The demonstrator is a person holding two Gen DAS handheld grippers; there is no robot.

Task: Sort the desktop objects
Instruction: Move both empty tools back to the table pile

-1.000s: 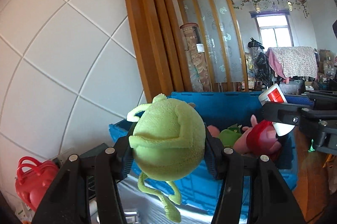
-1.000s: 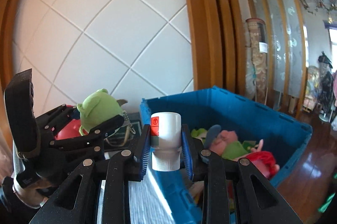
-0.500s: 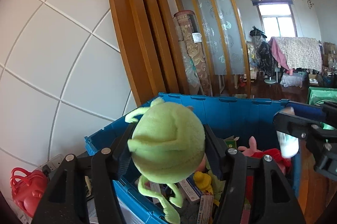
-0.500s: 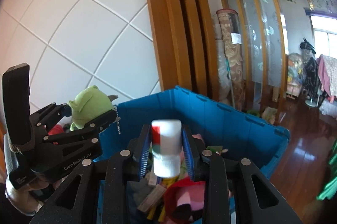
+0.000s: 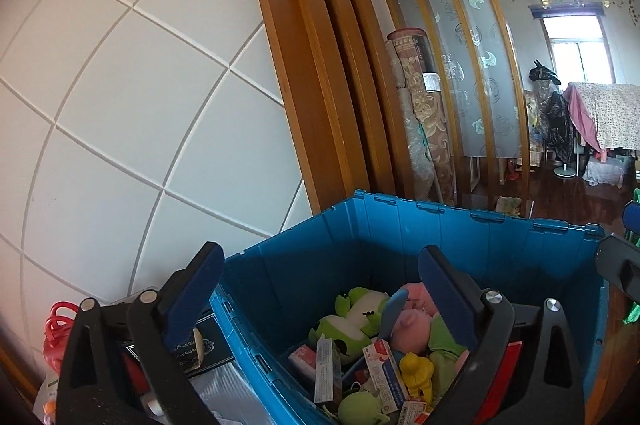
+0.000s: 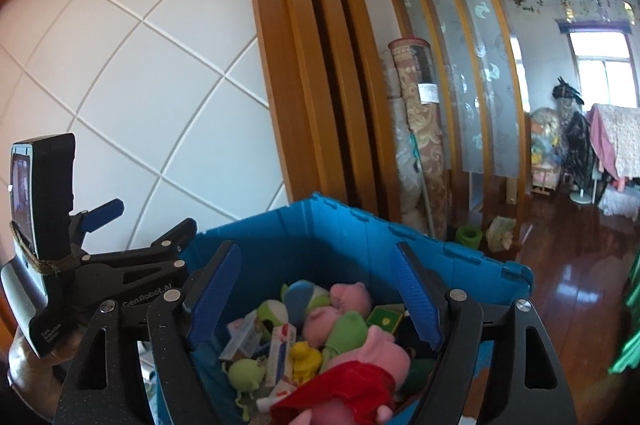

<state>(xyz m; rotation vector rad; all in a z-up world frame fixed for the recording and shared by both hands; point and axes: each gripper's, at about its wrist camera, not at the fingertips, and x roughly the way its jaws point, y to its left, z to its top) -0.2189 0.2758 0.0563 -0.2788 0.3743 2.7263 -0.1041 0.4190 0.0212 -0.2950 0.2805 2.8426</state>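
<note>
Both hand-held grippers are held over the blue storage crate (image 5: pixel 400 245), pointing slightly down into it.

L hand-held gripper (image 5: pixel 320 289): jaws spread wide, just been opening, nothing between the pads. Below and ahead of it, inside the crate, a green plush (image 5: pixel 352 317) is seen lying among pink pig plushes (image 5: pixel 412 325), a yellow duck toy (image 5: pixel 416 369) and small cartons (image 5: pixel 384 365). A second round green plush (image 5: pixel 358 407) is seen directly under the jaws, at the crate's near end. To the L of this gripper, outside the crate, a red basket (image 5: pixel 58 321) and a dark box (image 5: pixel 200 349) are seen on the bench.

R hand-held gripper (image 6: pixel 320 289): jaws also well apart, just been opening, pads empty. Beneath it, a pig plush in a red dress (image 6: pixel 360 373) is seen, w/ a white bottle (image 6: pixel 270 403) partly hidden at the bottom edge, just beside the dress. Whether the bottle is upright or lying can't be told. The L gripper's body is seen to the L of it, at the crate's L rim.
</note>
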